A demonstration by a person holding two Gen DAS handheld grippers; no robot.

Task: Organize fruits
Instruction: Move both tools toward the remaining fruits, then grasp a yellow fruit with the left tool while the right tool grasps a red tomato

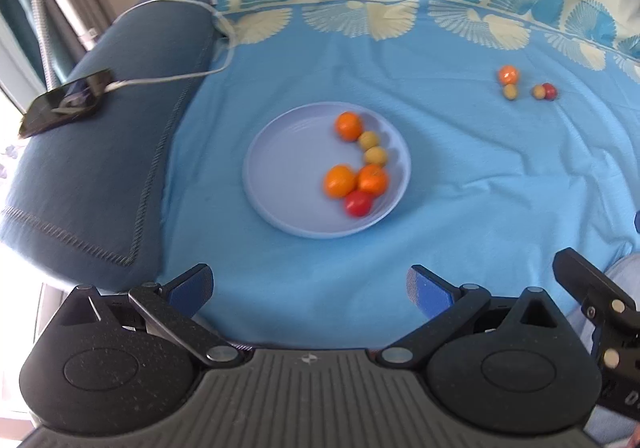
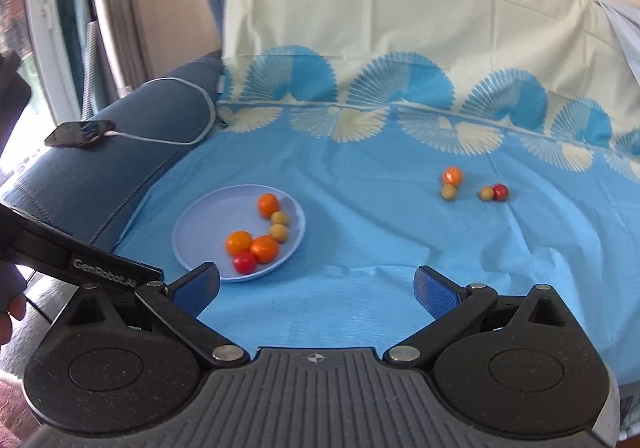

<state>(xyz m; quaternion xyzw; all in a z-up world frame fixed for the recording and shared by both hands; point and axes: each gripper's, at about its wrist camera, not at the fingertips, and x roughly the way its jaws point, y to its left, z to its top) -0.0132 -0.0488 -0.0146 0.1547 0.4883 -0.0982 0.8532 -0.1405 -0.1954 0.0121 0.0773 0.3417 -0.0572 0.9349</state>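
While both grippers hover over the blue sheet [image 1: 460,175], the left gripper [image 1: 310,288] and right gripper [image 2: 318,288] have jaws spread wide, holding nothing. Six fruits sit in the plate [image 1: 280,167]. Four loose fruits [image 1: 526,83] lie at two o'clock from it.

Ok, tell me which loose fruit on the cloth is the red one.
The small red fruit at the right end of the loose group, touching a yellow-green fruit. The other loose pair is an orange fruit and another yellow-green one.
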